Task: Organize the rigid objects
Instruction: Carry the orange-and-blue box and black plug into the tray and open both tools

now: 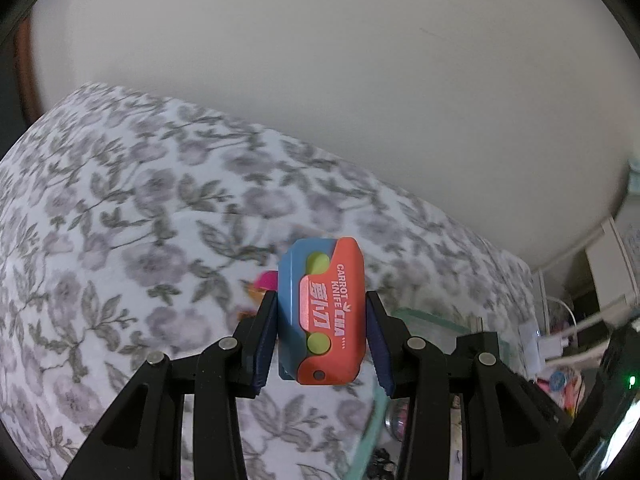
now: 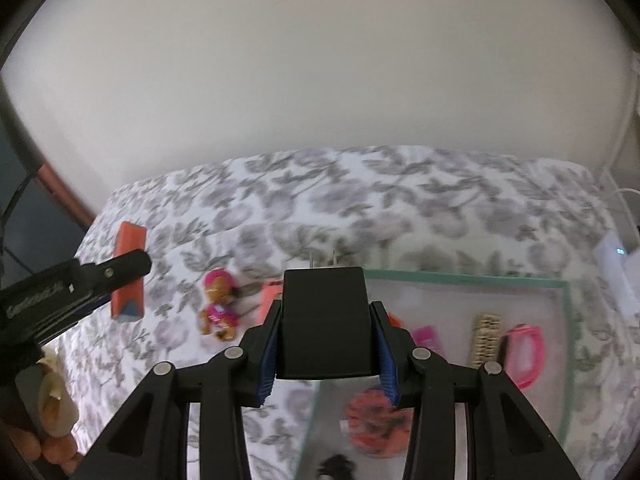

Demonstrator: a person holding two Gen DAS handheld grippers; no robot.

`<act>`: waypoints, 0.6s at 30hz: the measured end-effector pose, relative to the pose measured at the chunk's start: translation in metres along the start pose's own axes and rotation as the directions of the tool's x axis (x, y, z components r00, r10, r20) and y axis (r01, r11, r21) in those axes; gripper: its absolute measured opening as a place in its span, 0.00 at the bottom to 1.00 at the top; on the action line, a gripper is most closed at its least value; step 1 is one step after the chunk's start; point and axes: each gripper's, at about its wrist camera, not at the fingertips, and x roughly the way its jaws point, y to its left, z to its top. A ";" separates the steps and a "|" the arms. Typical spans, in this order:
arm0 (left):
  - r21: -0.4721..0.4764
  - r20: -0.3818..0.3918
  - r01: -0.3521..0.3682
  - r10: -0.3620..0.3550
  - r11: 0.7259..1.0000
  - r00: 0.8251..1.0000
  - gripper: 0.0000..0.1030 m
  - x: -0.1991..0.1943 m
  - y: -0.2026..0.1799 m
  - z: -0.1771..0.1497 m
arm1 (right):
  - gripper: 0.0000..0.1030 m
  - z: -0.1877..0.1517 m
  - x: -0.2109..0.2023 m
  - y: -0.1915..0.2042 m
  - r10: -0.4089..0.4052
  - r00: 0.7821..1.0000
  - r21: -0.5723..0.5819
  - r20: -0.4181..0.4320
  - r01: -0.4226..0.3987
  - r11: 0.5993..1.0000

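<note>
Above a bed (image 2: 400,200) with a grey floral cover, the left claw (image 1: 322,316) was clamped on an orange-and-blue toy knife (image 1: 324,312), while the right claw (image 2: 326,336) gripped a black plug adapter (image 2: 326,320) beside a green-rimmed clear bin (image 2: 568,320) holding small toys.

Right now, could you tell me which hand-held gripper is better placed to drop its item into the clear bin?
Right. Its hand-held gripper holds the black plug at the bin's edge; the left's toy knife is over the bedspread.
</note>
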 end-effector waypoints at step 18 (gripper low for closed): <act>0.199 -0.098 0.109 -0.091 0.974 0.991 0.42 0.035 -0.094 -0.040 | 0.42 -0.005 -0.010 -0.087 -0.220 0.975 0.079 -0.036 0.222 0.972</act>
